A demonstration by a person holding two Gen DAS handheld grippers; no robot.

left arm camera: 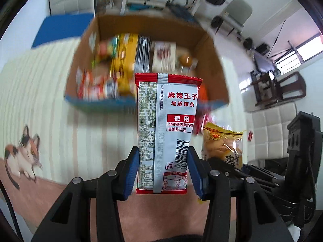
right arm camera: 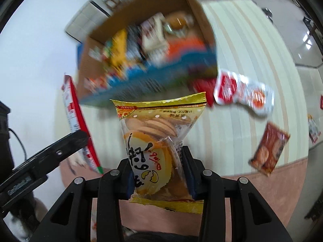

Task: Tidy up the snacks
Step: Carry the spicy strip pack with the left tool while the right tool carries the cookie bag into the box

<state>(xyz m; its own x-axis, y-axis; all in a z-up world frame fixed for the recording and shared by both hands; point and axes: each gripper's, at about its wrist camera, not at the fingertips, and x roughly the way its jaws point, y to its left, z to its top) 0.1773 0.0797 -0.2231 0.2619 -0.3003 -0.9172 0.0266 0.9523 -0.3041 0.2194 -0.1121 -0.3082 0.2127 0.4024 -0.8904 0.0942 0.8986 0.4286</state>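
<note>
Nearest the left wrist camera, the left gripper (left arm camera: 163, 173) is clamped tight on the lower sides of a red-and-silver spicy strip packet (left arm camera: 166, 129), held upright with its top seal free. The right gripper (right arm camera: 159, 173) pinches a yellow biscuit packet (right arm camera: 161, 141) across its lower half, its jaws squeezing in a touch more; the film bulges around the biscuits.

Both packets hang above a striped mat (left arm camera: 40, 92) that carries everything. Beyond them, toward the mat's far edge, stands an open cardboard box (left arm camera: 214, 60), already crowded with snacks standing on edge. Loose packets lie on the mat at the box's right side: a red-and-white one (right arm camera: 242, 92) close to the box, a brown one (right arm camera: 269, 149) nearer the mat's near edge.

The risks, as I judge them: slick film could slide out of either grip, and the biscuits may crack under pressure. The two grippers ride close together, so they could knock each other over the box. Open room inside looks scarce; the near wall could catch a dangling packet. Above the box the way is open.
</note>
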